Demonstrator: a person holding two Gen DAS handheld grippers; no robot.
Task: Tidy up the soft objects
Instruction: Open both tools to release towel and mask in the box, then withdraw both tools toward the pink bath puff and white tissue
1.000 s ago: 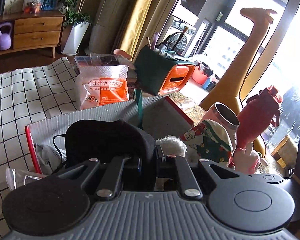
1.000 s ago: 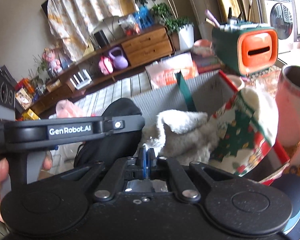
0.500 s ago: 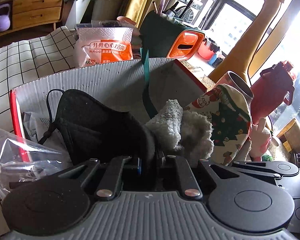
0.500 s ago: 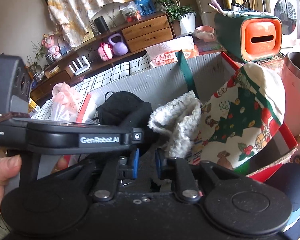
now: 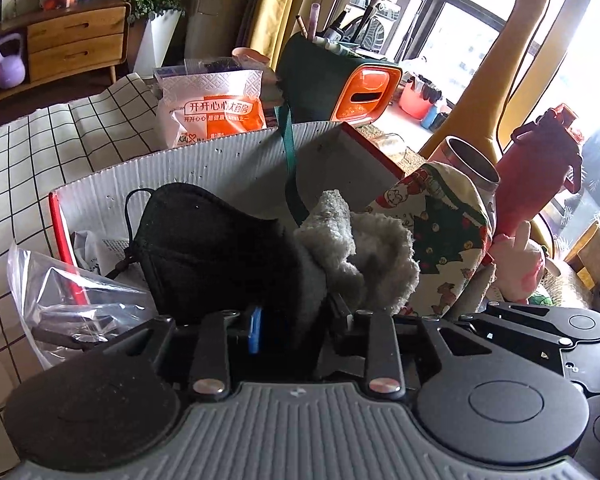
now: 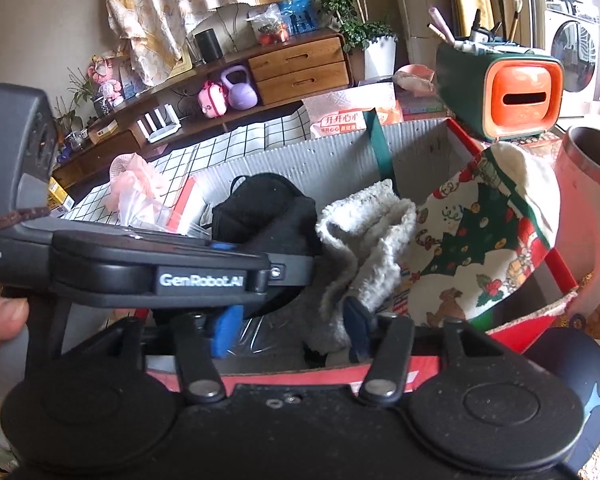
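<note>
A grey corrugated box with a red rim holds a black face mask, a fluffy white towel and a Christmas-print cloth draped over its right wall. My left gripper reaches into the box with its jaws opening. The mask's lower edge and the towel's grey fold sit between its fingers. My right gripper is also opening, at the box's near rim. The towel hangs down beside its right finger, apart from the left pad. The left gripper's housing crosses the right wrist view.
Against the box's left wall lies a clear plastic bag. Behind the box stand an orange tissue pack and a green-and-orange pen holder. At the right are a steel tumbler, a red bottle and a pink plush. A checked tablecloth spreads left.
Both grippers were shut a second ago and their jaws now stand apart. The mask and towel have come down into the box, and both views tilted down toward it.
</note>
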